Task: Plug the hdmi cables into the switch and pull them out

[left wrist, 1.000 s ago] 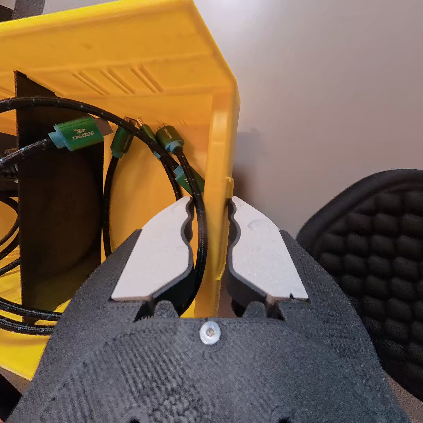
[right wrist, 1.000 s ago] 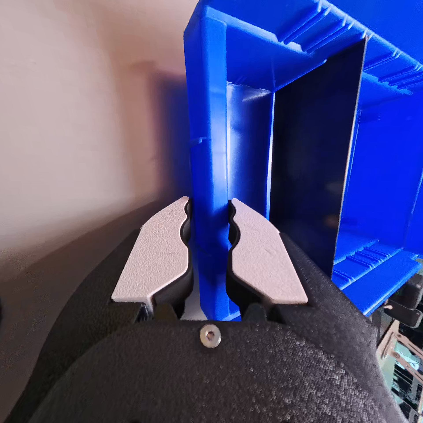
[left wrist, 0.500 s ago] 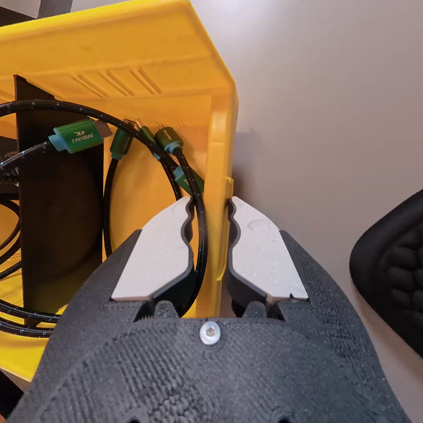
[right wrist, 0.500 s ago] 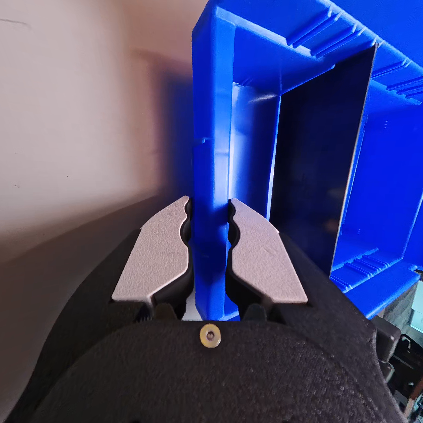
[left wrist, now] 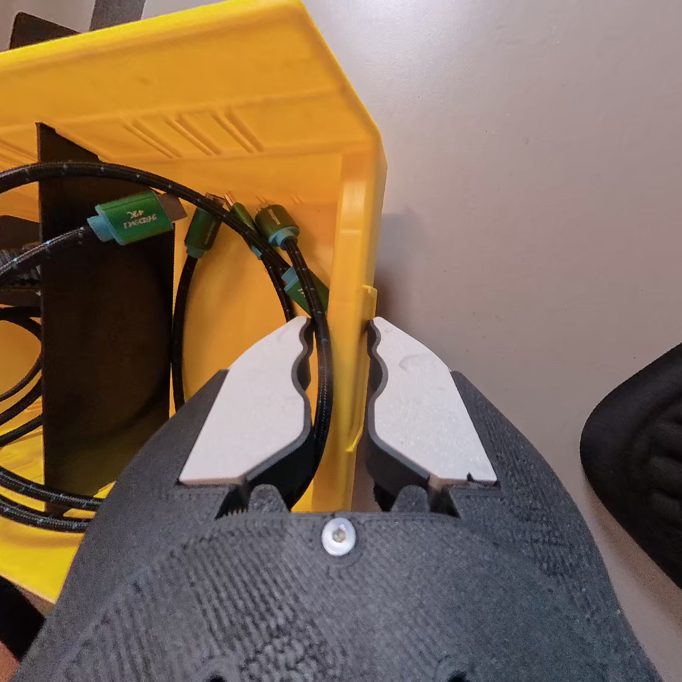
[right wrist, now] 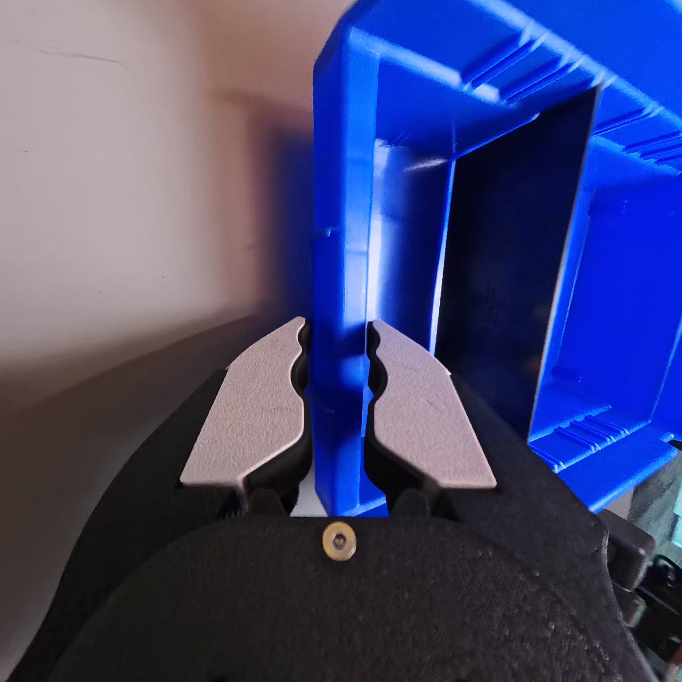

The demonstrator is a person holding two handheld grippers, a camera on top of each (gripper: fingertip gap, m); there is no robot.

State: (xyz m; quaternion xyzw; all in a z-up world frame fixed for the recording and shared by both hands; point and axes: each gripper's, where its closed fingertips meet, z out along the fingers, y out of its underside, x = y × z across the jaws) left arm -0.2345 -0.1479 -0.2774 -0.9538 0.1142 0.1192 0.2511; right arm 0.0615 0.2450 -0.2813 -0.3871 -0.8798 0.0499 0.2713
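your left gripper (left wrist: 339, 324) is clamped on the right wall of the yellow bin (left wrist: 354, 228), a braided black cable (left wrist: 324, 387) caught inside the grip. the hdmi cables' green plugs (left wrist: 134, 217) lie coiled in that bin, plugs pointing up-right toward its far corner. pale tabletop (left wrist: 516, 184) lies open to the right. your right gripper (right wrist: 338, 324) pinches the blue bin (right wrist: 339, 184) wall.

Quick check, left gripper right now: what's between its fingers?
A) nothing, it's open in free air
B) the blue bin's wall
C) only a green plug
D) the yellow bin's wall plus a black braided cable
D: the left gripper is shut on the yellow bin wall, with a black braided cable caught against the inner finger.
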